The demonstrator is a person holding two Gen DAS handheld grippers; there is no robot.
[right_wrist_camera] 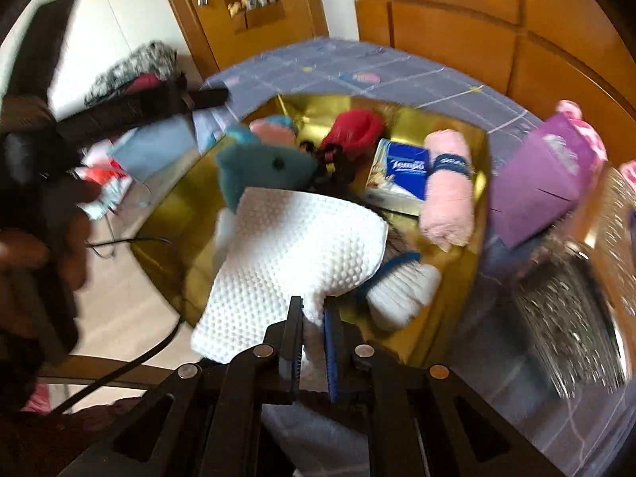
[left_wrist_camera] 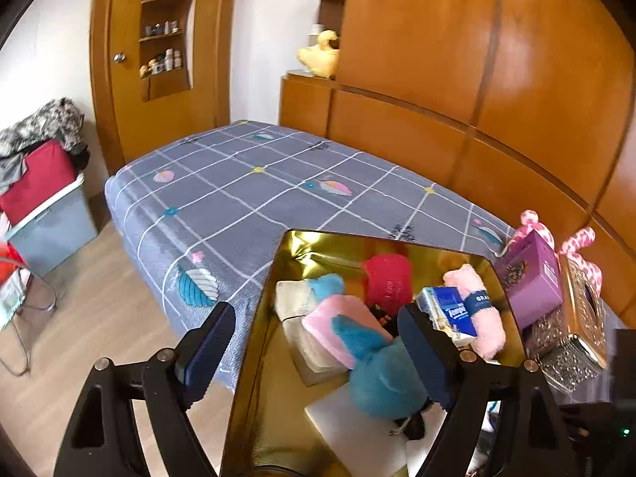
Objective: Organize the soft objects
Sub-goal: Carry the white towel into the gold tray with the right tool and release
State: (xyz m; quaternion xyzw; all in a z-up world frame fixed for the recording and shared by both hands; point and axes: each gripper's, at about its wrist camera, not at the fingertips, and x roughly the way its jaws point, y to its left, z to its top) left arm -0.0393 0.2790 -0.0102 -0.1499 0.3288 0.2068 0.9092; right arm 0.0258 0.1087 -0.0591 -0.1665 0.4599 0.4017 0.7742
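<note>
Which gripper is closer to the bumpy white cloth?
Right. The right gripper is shut on the white cloth. The left gripper hangs open nearby, above the gold box.

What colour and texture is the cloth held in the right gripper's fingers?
White, with a bumpy dotted weave: the cloth shows best in the right wrist view.

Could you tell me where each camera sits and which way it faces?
Left wrist: on the open left gripper, looking down over the gold box and along the bed; only its fingers show.
Right wrist: on the right gripper, shut on a white knitted cloth above the box; the left gripper shows too.
Shared: box, blue plush, tissue pack.
</note>
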